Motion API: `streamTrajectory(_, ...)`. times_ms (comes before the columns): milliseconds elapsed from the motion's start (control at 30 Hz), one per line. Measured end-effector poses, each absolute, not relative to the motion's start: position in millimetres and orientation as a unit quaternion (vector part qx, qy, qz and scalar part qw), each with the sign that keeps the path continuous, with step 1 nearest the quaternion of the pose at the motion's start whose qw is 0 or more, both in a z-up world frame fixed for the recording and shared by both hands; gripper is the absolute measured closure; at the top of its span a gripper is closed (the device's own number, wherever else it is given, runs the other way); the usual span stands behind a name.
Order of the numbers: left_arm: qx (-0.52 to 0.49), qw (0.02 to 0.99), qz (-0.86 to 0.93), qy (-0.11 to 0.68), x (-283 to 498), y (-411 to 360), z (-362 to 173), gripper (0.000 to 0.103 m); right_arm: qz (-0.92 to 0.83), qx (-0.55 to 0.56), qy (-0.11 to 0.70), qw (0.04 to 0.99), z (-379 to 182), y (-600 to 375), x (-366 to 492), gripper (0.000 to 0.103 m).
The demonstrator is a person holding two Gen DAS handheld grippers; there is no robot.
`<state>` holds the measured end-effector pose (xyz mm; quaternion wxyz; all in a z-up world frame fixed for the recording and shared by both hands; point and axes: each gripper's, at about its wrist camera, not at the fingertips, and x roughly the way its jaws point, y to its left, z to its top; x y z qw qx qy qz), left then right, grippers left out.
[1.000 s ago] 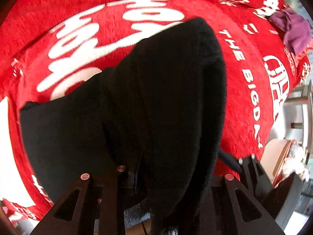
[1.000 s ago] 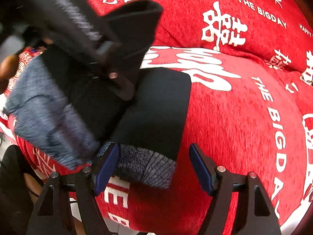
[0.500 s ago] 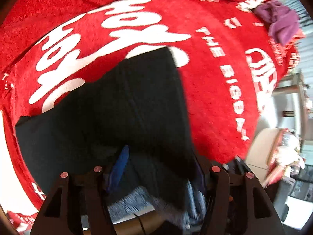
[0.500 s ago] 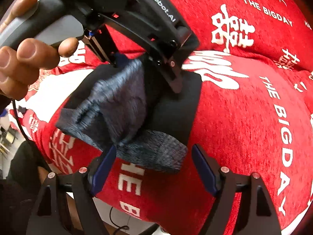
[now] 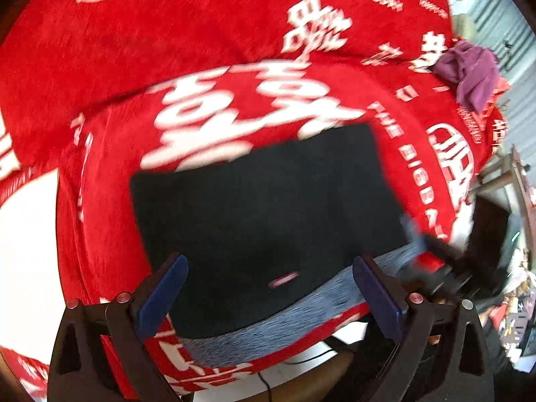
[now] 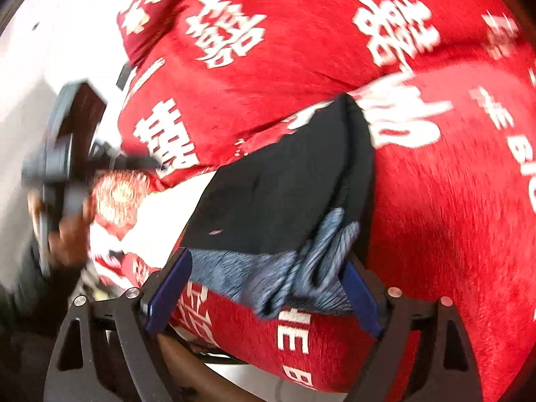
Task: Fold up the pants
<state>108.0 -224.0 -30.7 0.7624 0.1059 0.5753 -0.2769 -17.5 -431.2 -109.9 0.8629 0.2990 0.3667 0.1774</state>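
Pants lie folded into a dark rectangle on the red printed blanket, long axis running left-right in the left wrist view, grey waistband at the near edge. Right gripper is nearer, waistband bunched between its blue pads but not pinched; jaws apart, just been widening. Left gripper hangs above the near edge, jaws just opened wide, holding nothing. Small red label faces up.

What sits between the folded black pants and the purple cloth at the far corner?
Only bare red printed cover, left wrist view. Nothing else lies between the pants and the purple cloth.
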Motion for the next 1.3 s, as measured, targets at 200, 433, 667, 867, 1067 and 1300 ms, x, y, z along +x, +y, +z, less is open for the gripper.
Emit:
streamTrajectory(200,0.083,0.764,-0.212,0.604,113.6,-192.3,-99.0,0.003,0.130,0.258,0.390,0.874,-113.0,-413.2,4.1,0.073)
streamTrajectory(433,-0.003,0.770,-0.222,0.598,116.1,-157.5,-98.8,0.002,0.121,0.228,0.384,0.887,-67.0,-399.4,1.4,0.075)
streamTrajectory(667,-0.036,0.765,-0.197,0.612,114.3,-143.6,-114.2,0.002,0.069,0.276,0.435,0.854,-125.5,-413.0,6.5,0.069)
streamTrajectory(867,-0.008,0.816,-0.238,0.527,80.6,-147.6,-60.9,0.002,-0.022,0.232,0.403,0.885,-85.2,-426.1,-17.0,0.035)
streamTrajectory(1067,0.047,0.801,-0.268,0.533,70.4,-178.8,-93.2,0.002,0.090,0.168,0.354,0.916,-51.2,-382.8,-23.9,0.023)
streamTrajectory(1300,0.067,0.803,-0.244,0.539,65.1,-170.7,-108.6,0.002,0.084,0.179,0.431,0.880,-97.9,-373.7,4.6,0.023)
